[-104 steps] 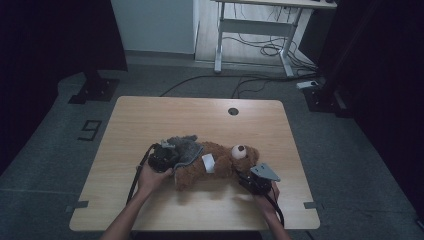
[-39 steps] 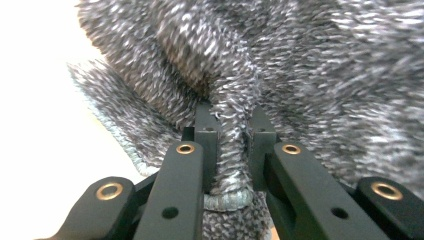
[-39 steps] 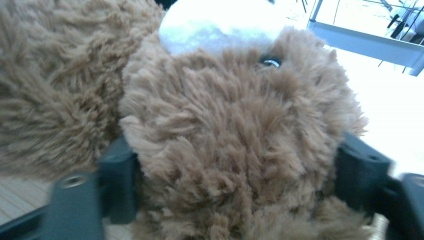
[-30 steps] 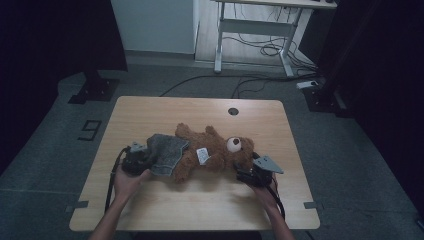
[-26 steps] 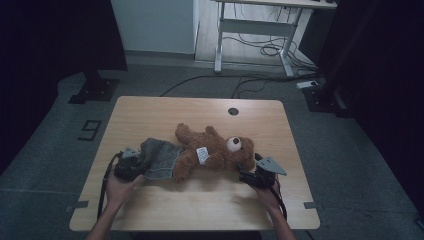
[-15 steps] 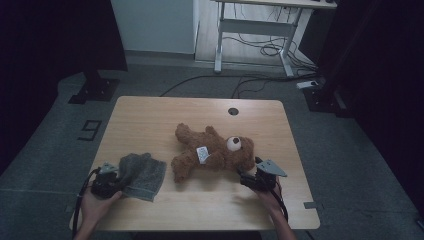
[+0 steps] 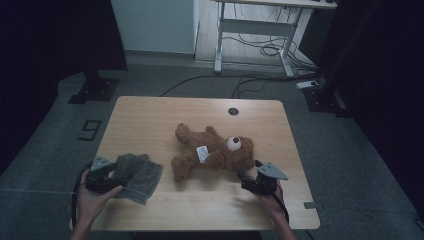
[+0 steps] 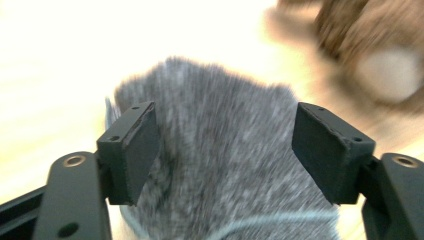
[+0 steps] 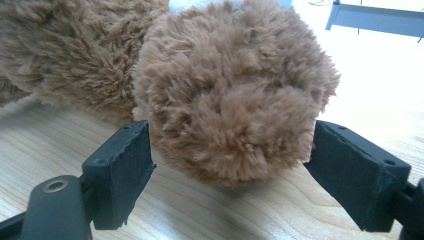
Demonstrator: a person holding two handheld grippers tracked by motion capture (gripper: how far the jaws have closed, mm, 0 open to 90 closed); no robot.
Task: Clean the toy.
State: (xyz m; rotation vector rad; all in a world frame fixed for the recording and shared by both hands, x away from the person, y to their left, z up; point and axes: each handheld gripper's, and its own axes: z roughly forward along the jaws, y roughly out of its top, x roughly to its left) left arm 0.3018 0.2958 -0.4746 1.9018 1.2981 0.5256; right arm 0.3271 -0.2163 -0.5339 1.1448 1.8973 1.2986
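Note:
A brown teddy bear (image 7: 210,152) lies in the middle of the wooden table (image 7: 160,115), head to the right. A small grey knitted garment (image 7: 142,172) lies apart from it near the front left corner. My left gripper (image 7: 116,175) rests at that garment's left end. In the left gripper view its jaws have just been opening and now stand wide, with the grey garment (image 8: 225,175) loose between the pads (image 8: 330,150). My right gripper (image 7: 246,178) is by the bear's head. In the right gripper view its pads (image 9: 122,170) press both sides of a round fluffy paw (image 9: 230,100).
The bear (image 8: 370,55) shows blurred at the top right of the left gripper view. A round cable hole (image 7: 233,111) sits near the table's far edge. A white desk frame (image 7: 255,30) and floor cables (image 7: 260,50) lie beyond the table. Bare wood spreads across the far left.
The left gripper has dragged the grey garment off the bear, leftward and toward the front edge, then opened its jaws on it. The right gripper and the bear have stayed put.

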